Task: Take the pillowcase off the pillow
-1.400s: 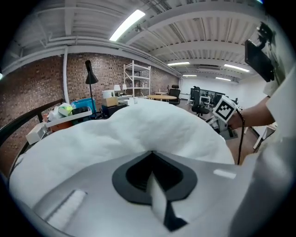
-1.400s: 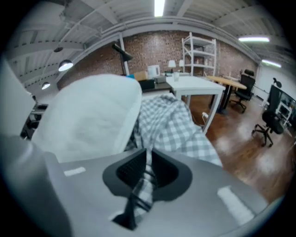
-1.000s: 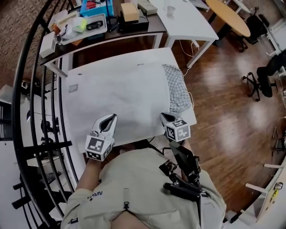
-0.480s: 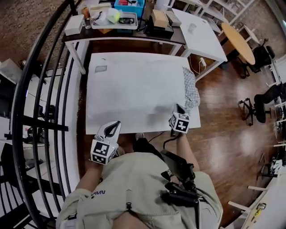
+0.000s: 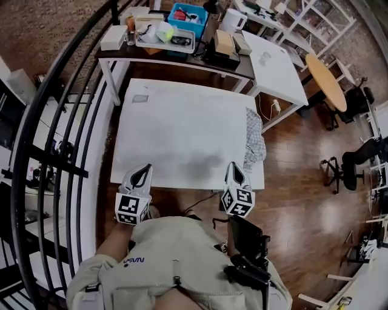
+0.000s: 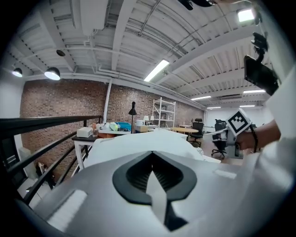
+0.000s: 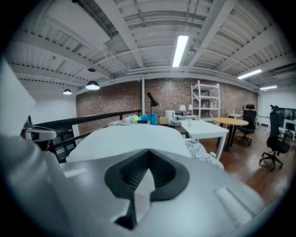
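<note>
A large white pillowcase (image 5: 182, 130) lies spread flat over a table. The checked pillow (image 5: 253, 142) sticks out of its right end. My left gripper (image 5: 142, 171) is at the near left edge of the pillowcase, and my right gripper (image 5: 233, 169) is at the near right edge. In the left gripper view the jaws (image 6: 152, 178) are closed with a thin strip of white cloth pinched between the pads. The right gripper view shows the same at its jaws (image 7: 147, 175), and the pillowcase (image 7: 134, 139) bulges up just beyond them.
A dark desk (image 5: 182, 51) with a blue bin (image 5: 188, 13) and boxes stands behind the pillow, with a white table (image 5: 276, 60) to its right. A black railing (image 5: 54, 127) runs along the left. A round wooden table (image 5: 327, 79) and office chairs (image 5: 361, 163) stand on the wooden floor at right.
Both grippers have drawn back toward the person, from over the near part of the pillowcase to its near edge. The right one has also risen. Both stay closed.
</note>
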